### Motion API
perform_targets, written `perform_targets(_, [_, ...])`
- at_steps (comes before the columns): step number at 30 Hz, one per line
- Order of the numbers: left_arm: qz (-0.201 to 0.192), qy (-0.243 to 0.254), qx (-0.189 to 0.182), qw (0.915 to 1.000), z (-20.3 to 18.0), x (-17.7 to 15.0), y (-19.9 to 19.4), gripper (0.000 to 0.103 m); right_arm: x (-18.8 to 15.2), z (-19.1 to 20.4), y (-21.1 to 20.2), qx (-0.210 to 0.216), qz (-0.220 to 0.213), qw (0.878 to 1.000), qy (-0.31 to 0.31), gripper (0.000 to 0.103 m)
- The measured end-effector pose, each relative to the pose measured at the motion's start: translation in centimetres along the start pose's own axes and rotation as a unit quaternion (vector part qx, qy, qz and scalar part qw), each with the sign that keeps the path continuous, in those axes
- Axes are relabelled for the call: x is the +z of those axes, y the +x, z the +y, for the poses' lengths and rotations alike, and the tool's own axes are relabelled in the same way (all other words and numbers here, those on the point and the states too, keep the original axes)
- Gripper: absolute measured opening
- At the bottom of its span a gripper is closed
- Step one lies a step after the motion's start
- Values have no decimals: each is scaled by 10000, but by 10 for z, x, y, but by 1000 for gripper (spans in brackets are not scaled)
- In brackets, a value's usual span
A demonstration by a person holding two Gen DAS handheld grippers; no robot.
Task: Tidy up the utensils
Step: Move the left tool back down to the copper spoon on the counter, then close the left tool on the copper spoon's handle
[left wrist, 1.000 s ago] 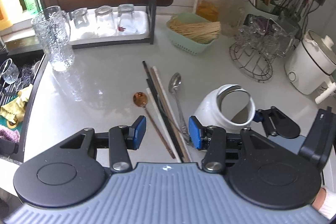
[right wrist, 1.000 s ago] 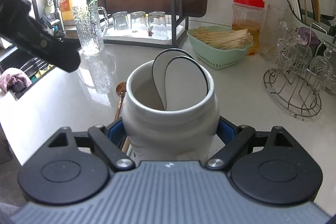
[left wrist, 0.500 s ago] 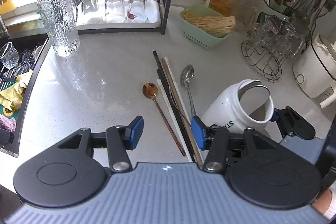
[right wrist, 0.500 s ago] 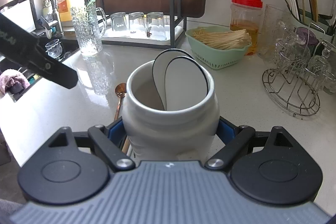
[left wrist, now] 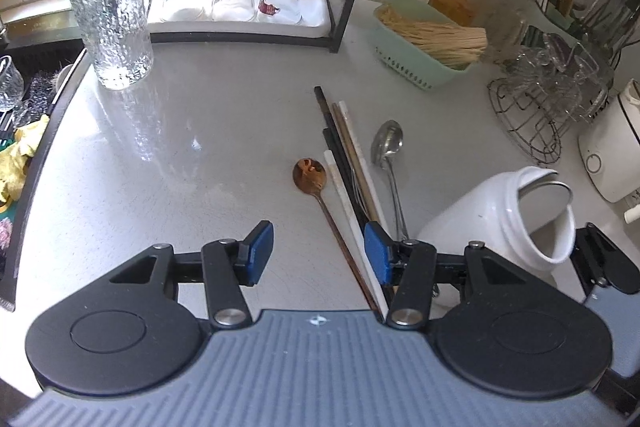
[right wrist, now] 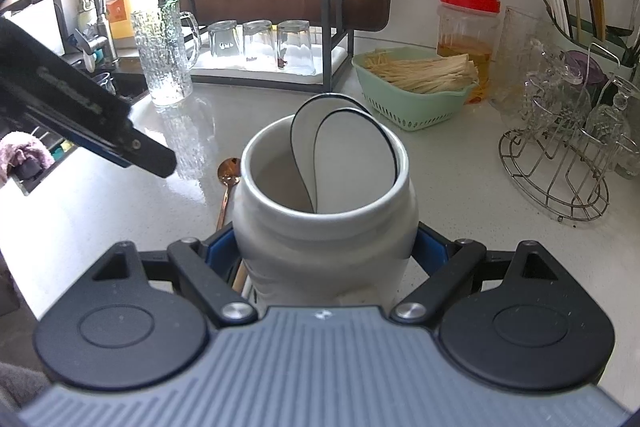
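The right gripper (right wrist: pixel 326 259) is clamped on the body of a white ceramic utensil jar (right wrist: pixel 324 223), its blue pads pressed against both sides. In the left wrist view the jar (left wrist: pixel 500 215) leans over at the right of the counter, its mouth facing right and toward the camera. Two white ceramic spoons (right wrist: pixel 344 155) with dark rims stand in it, bowls up, leaning on the far rim.

The left gripper (left wrist: pixel 318 253) hangs over the grey countertop (left wrist: pixel 180 163) with its jaws apart and nothing between its pads. Just beyond its right finger lies a bundle of chopsticks (left wrist: pixel 348 155), long axes running from near right to far left. A copper spoon (left wrist: pixel 310 173) lies just left of them, bowl at the far end and handle toward the gripper. A steel spoon (left wrist: pixel 387 145) lies just right of them, likewise bowl at the far end.
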State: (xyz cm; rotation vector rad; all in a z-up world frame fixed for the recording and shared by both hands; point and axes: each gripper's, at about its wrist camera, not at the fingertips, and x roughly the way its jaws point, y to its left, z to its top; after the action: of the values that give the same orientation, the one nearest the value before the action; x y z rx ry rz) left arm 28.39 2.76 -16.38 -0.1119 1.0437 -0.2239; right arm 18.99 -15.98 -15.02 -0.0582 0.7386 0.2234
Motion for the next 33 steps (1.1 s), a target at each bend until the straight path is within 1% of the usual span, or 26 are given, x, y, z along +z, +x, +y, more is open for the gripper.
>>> perform_targets(5, [68, 37, -45, 10000, 5, 8, 25, 56, 1, -1, 1, 8, 9, 10000, -1, 91])
perform_targets(12, [125, 286, -147, 9994, 4, 21, 54, 56, 1, -1, 1, -5, 31, 10000, 38, 91])
perform_targets(22, [96, 1080, -72, 9941, -4, 33, 78, 55, 4, 0, 3, -54, 108, 9999, 73, 91])
perform_targets(29, [208, 1221, -48, 9923, -3, 33, 89, 46, 4, 0, 3, -98, 112, 9998, 116, 91])
perform_targets(33, [185, 1260, -62, 9918, -3, 32, 91, 45, 3, 1, 2, -133, 100, 9997, 151, 91])
